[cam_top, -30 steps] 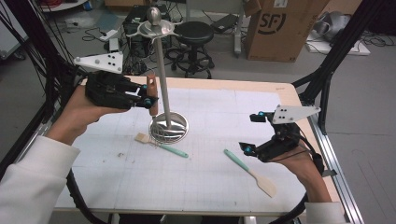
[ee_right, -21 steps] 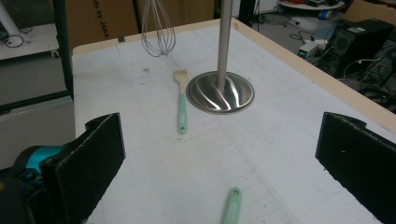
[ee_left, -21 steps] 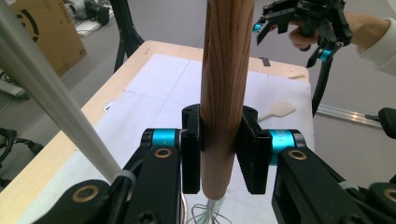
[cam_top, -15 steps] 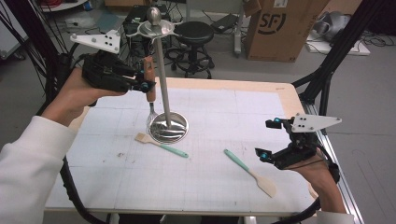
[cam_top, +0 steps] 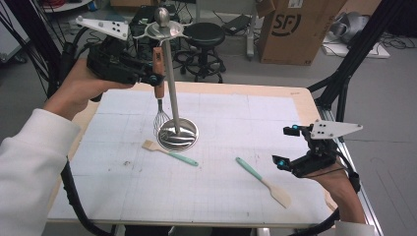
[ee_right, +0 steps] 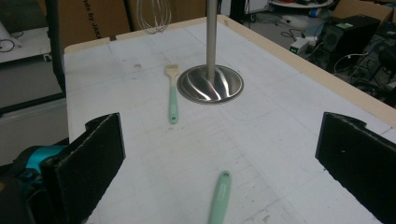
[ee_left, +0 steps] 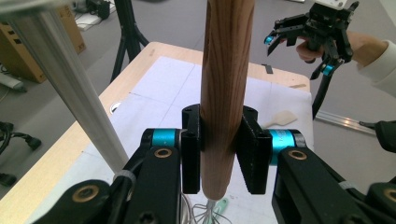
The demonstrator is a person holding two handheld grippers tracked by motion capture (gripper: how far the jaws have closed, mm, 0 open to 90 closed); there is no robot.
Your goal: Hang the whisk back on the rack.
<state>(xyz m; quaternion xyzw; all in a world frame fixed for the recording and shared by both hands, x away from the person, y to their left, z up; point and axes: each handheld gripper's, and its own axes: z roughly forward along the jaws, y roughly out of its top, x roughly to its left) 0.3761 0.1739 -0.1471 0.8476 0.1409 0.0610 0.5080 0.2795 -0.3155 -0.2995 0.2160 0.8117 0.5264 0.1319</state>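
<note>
1. Gripping a wooden-handled wire whisk [cam_top: 159, 83], my left tool [cam_top: 150, 78] has both black pads pressed flat on the brown handle; in the left gripper view the handle [ee_left: 224, 93] stands upright between the pads, its rounded end just below them and the wires showing underneath.
2. Whisk position: held in the air, clear of the counter [cam_top: 221, 196], just beside the thin pole of the tall silver metal utensil stand [cam_top: 169, 73], with the wire head hanging over the edge of the stand's round mirrored base [cam_top: 179, 133]. The top of the handle sits just under the hooked ring at the stand's head.
3. My right tool [cam_top: 287, 147] hovers over the right edge of the counter, well apart from the stand; its jaws stand wide apart with nothing between them, as the right gripper view confirms.
4. A mint-green-handled spatula with a pale blade [cam_top: 263, 182] lies flat on the white gridded mat, near my right tool; in the right gripper view its green handle end [ee_right: 219, 196] lies between and beyond the two open pads.
5. A mint-green-handled pastry brush with pale bristles [cam_top: 169, 152] lies flat just in front of the stand's base, not touching it.
</note>
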